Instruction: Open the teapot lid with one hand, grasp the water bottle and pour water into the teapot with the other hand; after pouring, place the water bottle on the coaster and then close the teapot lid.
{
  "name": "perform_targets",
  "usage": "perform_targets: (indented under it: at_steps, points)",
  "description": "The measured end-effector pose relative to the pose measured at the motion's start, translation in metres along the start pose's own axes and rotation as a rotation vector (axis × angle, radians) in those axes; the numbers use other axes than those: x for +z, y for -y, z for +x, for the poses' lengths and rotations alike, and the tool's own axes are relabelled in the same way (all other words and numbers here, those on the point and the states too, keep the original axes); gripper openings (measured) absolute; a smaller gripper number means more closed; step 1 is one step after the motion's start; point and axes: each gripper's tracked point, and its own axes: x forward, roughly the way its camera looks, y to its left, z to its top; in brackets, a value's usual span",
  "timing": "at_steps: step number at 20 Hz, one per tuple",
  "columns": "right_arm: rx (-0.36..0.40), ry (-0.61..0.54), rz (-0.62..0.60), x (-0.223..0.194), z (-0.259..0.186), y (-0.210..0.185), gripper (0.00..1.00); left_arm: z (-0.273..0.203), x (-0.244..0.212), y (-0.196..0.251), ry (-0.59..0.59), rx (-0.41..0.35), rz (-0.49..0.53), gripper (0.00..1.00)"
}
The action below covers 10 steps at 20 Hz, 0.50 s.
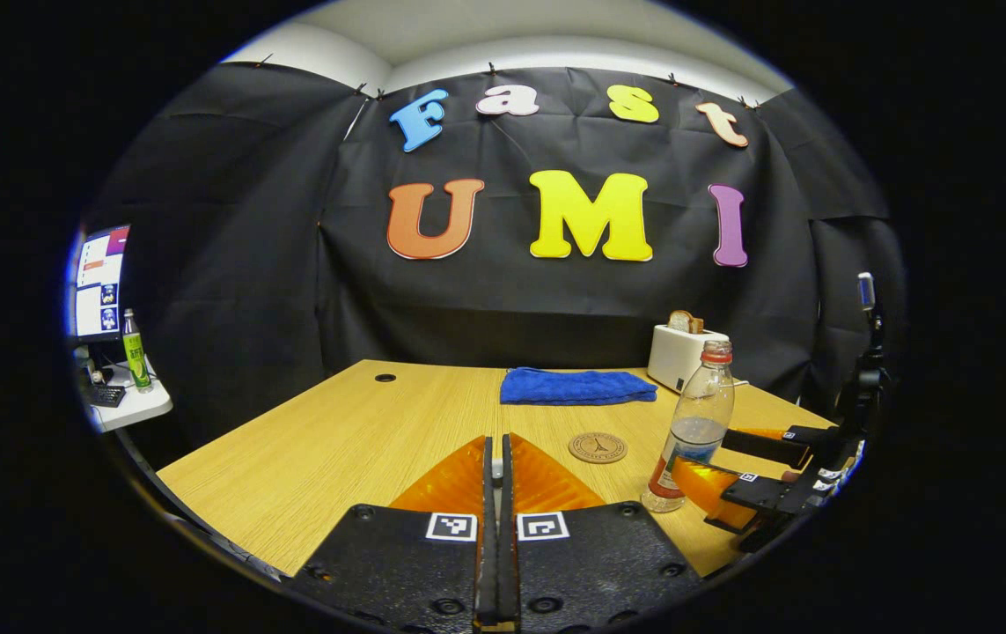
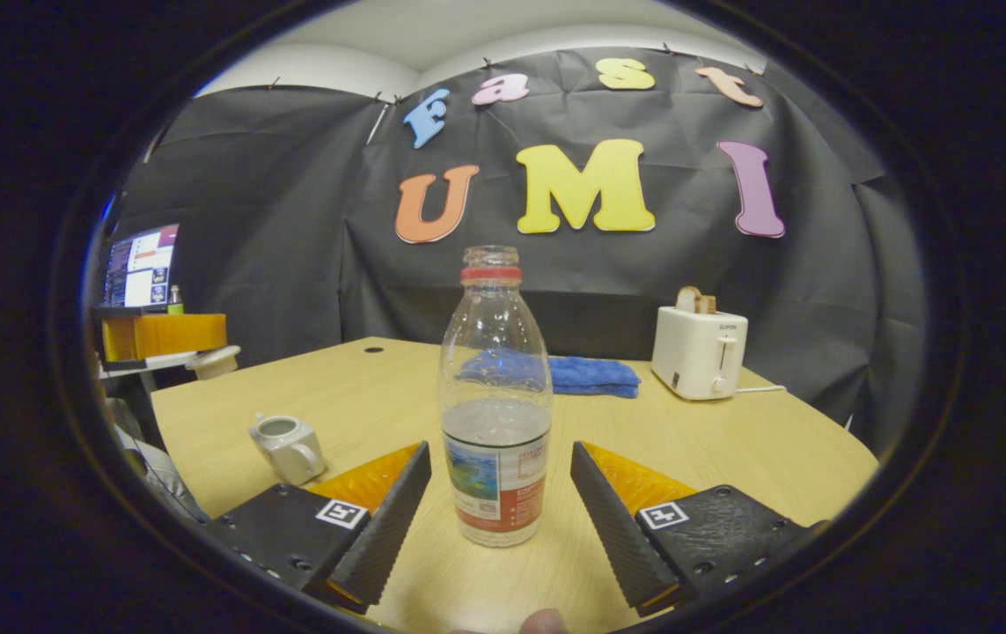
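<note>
Water bottle (image 2: 495,414) upright on table (image 2: 758,458), uncapped, between spread fingers of right gripper (image 2: 495,515), untouched. Teapot (image 2: 287,446) left of bottle, lid off. Coaster (image 1: 598,447) just beside bottle. Left gripper (image 1: 494,493) clenched, possibly on lid. Risk: off-centre closing tips bottle, spilling water.

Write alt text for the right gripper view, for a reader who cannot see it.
An uncapped plastic water bottle, partly full, stands upright on a wooden table between the fingers of the open right gripper, which do not touch it. A small white teapot with no lid on sits at the left; a folded blue towel and a white toaster are behind.
</note>
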Motion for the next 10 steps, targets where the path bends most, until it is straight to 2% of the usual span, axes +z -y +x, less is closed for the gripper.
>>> perform_targets:
  at_steps: [2, 3, 4, 6, 10]
  points:
    - [0.005, 0.001, -0.003, 0.002, 0.006, -0.004, 0.96, -0.002, 0.0, -0.003, 0.003, 0.006, 0.001, 0.03]
    - [-0.003, 0.0, -0.003, 0.002, 0.007, -0.003, 0.93, -0.003, 0.0, -0.005, 0.002, 0.007, -0.001, 0.02]
    - [-0.012, -0.006, -0.003, 0.001, 0.01, -0.002, 0.84, -0.003, -0.001, -0.005, 0.0, 0.008, -0.002, 0.02]
    - [-0.024, -0.005, -0.002, 0.002, 0.01, -0.002, 0.77, -0.003, -0.003, -0.008, -0.004, 0.009, -0.001, 0.02]
    - [-0.017, 0.003, -0.074, 0.012, 0.006, -0.007, 0.72, -0.003, 0.0, -0.012, 0.011, 0.0, -0.007, 0.03]
